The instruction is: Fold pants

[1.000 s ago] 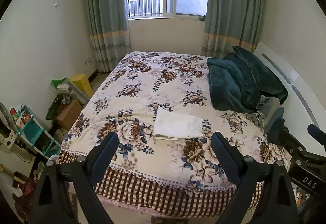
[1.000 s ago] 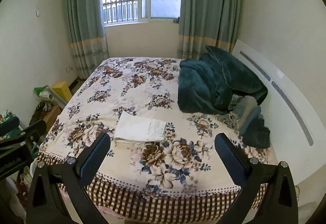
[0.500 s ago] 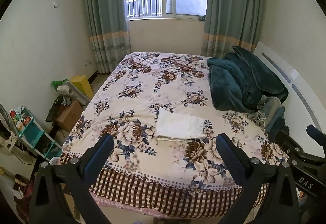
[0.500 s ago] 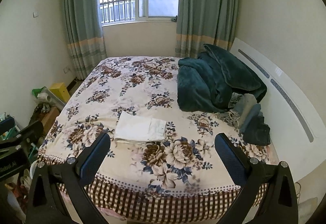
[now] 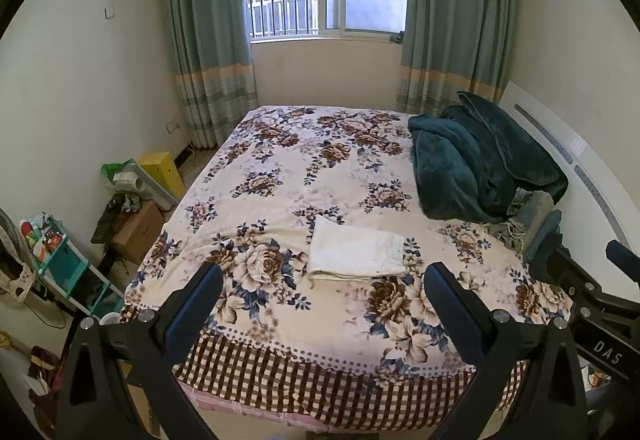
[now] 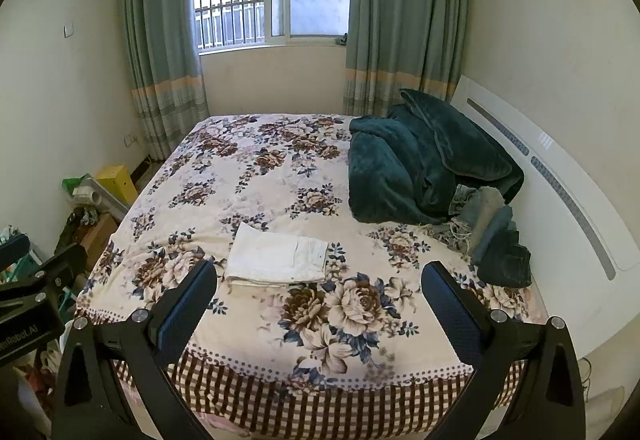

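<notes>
My left claw (image 5: 320, 296) and right claw (image 6: 316, 292) are both wide open and hold nothing, and the white pants (image 5: 356, 252) lie folded on the bed (image 5: 280, 180) just ahead, so I should stay back.

Bed (image 5: 280, 176) (image 6: 256, 192) covered by floral bedspread, checked border at the near edge. On it: white pants (image 5: 356, 254) (image 6: 278, 259), folded flat, near the front; dark green blanket (image 5: 476, 164) (image 6: 420, 164) heaped at right; pile of denim clothes (image 5: 536, 224) (image 6: 496, 240) just beside the blanket.
</notes>
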The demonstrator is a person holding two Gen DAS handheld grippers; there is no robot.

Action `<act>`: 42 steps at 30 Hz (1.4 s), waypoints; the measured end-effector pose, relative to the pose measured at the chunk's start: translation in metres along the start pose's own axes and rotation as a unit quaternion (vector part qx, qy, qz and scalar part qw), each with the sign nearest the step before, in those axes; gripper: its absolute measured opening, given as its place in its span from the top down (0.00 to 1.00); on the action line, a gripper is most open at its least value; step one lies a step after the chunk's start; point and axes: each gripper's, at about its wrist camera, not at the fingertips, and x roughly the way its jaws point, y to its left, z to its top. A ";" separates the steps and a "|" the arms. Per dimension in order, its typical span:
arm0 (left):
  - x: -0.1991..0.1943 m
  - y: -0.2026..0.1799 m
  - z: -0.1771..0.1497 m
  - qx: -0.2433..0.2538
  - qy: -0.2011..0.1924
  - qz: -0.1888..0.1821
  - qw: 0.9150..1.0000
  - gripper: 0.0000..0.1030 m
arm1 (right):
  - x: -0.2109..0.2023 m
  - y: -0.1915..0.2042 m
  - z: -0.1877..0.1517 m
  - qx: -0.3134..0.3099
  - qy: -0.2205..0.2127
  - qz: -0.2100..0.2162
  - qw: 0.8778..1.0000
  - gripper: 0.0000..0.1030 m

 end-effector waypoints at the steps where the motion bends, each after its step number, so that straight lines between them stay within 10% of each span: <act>1: 0.000 0.001 0.000 -0.001 0.000 0.000 1.000 0.00 | 0.001 0.001 0.001 0.001 0.000 0.001 1.000 0.00; 42: -0.003 0.005 0.005 -0.006 -0.007 0.004 1.000 0.00 | 0.001 0.006 0.008 0.007 0.001 0.002 1.000 0.00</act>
